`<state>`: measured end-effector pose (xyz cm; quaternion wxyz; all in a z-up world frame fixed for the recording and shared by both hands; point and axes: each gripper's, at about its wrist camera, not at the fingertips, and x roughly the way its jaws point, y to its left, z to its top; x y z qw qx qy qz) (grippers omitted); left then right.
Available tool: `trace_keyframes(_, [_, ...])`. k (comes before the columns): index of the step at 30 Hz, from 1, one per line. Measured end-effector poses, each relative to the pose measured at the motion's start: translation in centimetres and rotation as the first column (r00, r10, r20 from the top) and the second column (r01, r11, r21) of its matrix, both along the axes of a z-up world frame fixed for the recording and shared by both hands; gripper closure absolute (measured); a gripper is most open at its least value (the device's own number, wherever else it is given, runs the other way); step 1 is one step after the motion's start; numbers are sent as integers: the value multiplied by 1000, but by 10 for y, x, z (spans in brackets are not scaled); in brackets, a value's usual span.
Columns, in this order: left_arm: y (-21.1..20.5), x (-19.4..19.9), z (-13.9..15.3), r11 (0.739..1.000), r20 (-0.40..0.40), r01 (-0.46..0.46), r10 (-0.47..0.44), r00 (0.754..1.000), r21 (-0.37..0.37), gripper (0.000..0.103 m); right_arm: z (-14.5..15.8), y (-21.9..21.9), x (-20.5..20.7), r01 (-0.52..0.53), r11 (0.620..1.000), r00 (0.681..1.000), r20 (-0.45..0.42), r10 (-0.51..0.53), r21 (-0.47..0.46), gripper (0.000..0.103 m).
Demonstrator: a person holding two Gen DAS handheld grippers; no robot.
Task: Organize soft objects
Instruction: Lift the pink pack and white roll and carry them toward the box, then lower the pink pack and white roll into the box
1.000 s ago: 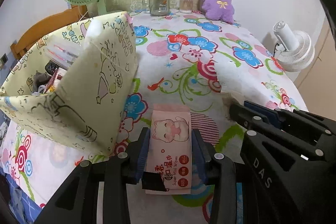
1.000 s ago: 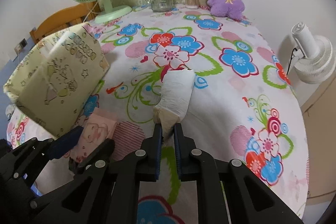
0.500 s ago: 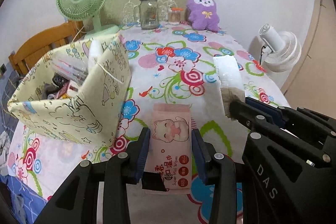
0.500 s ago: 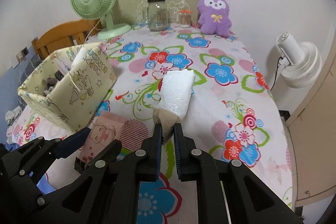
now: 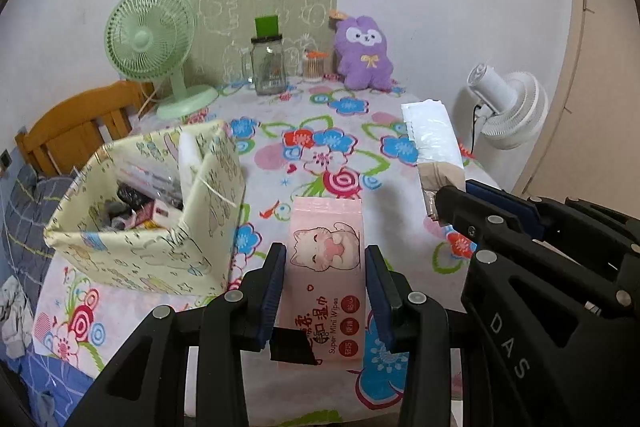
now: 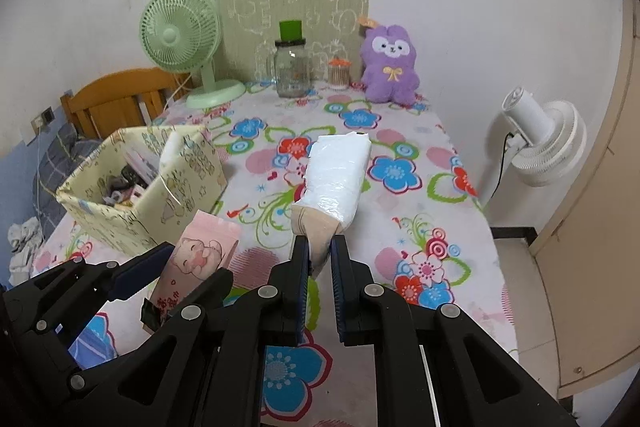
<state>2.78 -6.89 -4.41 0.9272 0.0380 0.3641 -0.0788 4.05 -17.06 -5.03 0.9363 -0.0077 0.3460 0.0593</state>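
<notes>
Pink wipes pack (image 5: 326, 267) and white tissue pack (image 6: 336, 179), both held aloft.

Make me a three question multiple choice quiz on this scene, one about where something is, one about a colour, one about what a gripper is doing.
1. Where does the purple plush toy sit?
A. inside the fabric box
B. at the far end of the table, against the wall
C. on the wooden chair

2. What colour is the wipes pack that the left gripper grips?
A. pink
B. green
C. blue

3. What is the state of the right gripper?
A. open, with nothing in it
B. shut on the glass jar
C. shut on the tissue pack

Answers:
1 B: the toy stands by the glass jar at the wall end.
2 A: the pack is pale pink with a cat drawing.
3 C: the gripper pinches the pack's tan end, and the pack sticks out above the table.
</notes>
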Motion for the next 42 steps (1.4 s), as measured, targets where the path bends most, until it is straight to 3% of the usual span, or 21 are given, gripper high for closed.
trace_keyframes(19, [13, -12, 46, 999, 110, 32, -32, 993, 3, 63, 52, 12, -14, 4, 1000, 995, 102, -2, -22, 89])
trace_keyframes(42, [69, 17, 58, 1000, 140, -21, 19, 990, 14, 63, 67, 71, 17, -80, 996, 990, 115, 82, -25, 89])
